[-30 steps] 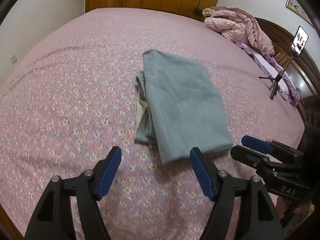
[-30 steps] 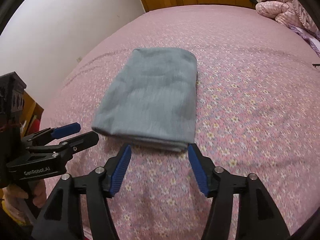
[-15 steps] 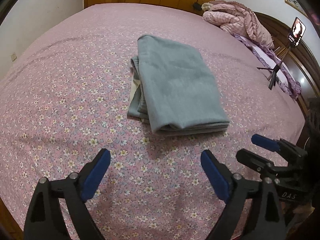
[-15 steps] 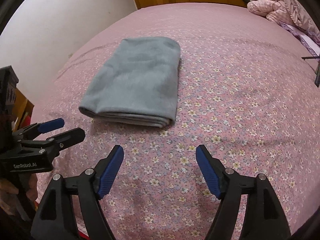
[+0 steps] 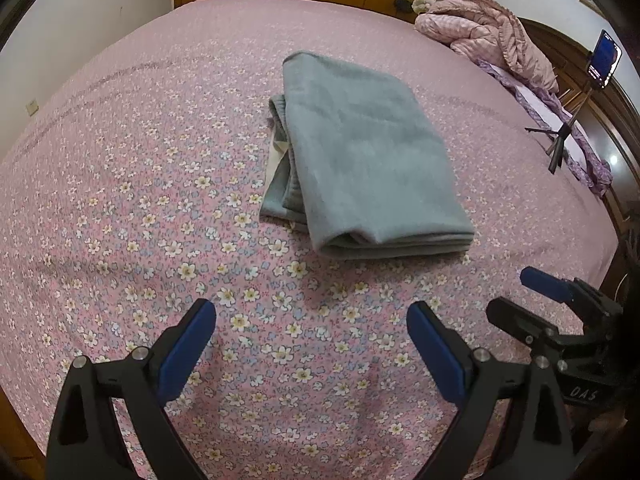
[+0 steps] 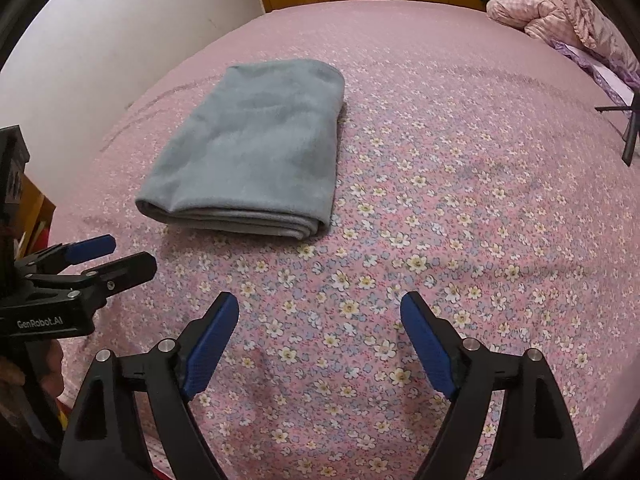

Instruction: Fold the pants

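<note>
From the left wrist, the left gripper [image 5: 311, 322] is opening, nothing between its jaws; the folded grey pants [image 5: 368, 160] lie ahead on the floral bedspread [image 5: 140, 200], apart from it.

From the right wrist, the right gripper [image 6: 320, 316] is likewise opening and empty, the pants [image 6: 256, 148] ahead to its left.

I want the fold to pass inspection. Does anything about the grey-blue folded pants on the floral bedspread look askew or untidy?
Mostly neat, but the grey-blue folded pants are uneven on one side: under-layers and a pale strip of lining stick out past the top layer. Seen in the left wrist view only.
</note>
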`<control>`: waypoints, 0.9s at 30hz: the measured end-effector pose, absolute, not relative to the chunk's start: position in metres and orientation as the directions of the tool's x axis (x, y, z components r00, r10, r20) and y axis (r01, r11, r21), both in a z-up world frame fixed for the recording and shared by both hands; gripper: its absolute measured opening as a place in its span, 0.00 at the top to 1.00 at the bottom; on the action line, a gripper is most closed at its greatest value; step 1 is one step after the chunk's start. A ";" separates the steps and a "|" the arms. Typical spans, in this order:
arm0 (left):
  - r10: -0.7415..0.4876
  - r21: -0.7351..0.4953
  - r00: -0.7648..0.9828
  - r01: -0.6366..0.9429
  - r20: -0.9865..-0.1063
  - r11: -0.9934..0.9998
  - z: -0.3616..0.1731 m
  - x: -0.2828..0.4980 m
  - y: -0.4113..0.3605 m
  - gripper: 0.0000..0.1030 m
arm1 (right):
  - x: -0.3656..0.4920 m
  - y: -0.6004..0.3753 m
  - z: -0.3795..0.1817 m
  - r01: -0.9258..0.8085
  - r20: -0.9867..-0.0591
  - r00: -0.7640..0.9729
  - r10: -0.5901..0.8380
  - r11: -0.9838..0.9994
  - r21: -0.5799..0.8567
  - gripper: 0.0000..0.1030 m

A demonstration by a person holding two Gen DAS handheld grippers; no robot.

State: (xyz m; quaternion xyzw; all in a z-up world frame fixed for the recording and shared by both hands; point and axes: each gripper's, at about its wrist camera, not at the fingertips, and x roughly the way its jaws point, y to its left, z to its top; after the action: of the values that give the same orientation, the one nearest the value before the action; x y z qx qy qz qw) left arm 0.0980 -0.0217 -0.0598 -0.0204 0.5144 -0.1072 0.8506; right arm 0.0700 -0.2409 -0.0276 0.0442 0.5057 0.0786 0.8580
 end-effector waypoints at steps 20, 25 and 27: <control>-0.203 -0.147 0.425 0.160 -0.882 0.976 -0.073 0.104 -0.025 0.04 | 0.068 -0.243 -0.039 -0.092 -0.872 0.458 0.172 0.985 0.147 0.13; -0.195 -0.145 0.407 0.151 -0.892 0.978 -0.082 0.108 -0.027 0.04 | 0.074 -0.241 -0.048 -0.091 -0.881 0.441 0.173 0.985 0.149 0.13; -0.191 -0.142 0.397 0.149 -0.898 0.979 -0.086 0.109 -0.027 0.04 | 0.075 -0.237 -0.052 -0.096 -0.883 0.438 0.167 0.986 0.139 0.10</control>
State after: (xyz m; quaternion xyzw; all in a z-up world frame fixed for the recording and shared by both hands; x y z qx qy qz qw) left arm 0.1092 -0.0272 -0.0857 -0.0195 0.5394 -0.1016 0.8356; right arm 0.0753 -0.2375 -0.0524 0.0337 0.5242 0.0778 0.8473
